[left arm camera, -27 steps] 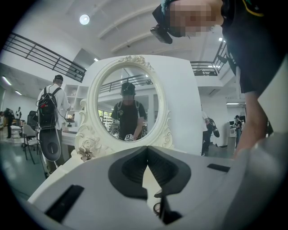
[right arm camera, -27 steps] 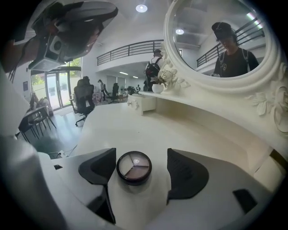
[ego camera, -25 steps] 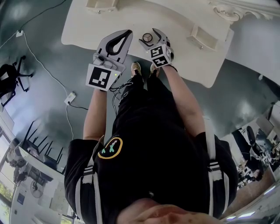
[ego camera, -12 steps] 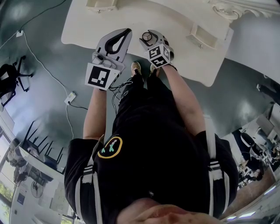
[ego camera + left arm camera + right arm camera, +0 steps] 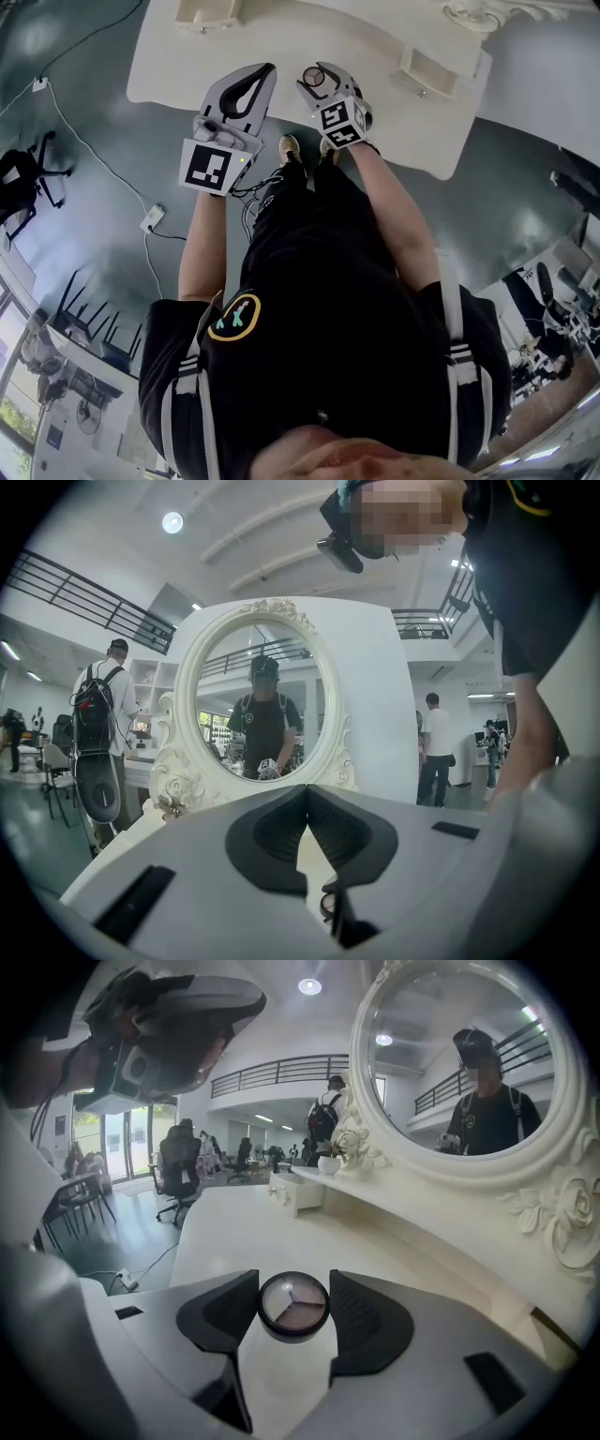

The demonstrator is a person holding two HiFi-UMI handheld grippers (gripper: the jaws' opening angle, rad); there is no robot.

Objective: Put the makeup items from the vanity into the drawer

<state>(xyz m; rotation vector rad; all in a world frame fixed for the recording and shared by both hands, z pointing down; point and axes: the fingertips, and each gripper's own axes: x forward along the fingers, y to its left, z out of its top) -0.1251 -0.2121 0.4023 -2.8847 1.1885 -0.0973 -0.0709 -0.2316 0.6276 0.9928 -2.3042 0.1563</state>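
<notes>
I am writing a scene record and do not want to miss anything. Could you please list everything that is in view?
vanity table: one, cream, in front of the person.
oval mirror: one, ornate white frame, at the back of the vanity.
small drawer units: two, cream, on the vanity top, one left, one right.
eyeshadow compact: one, round, dark rim, brown shades, gripped above the vanity top.
office chair: at least one, black, on the floor beyond the vanity.
cable with plug box: one, white, on the grey floor at left.
bystanders: several, standing in the hall behind.
left gripper: one, white, fingers together, empty.
right gripper: one, white, fingers just closed on the eyeshadow compact.
</notes>
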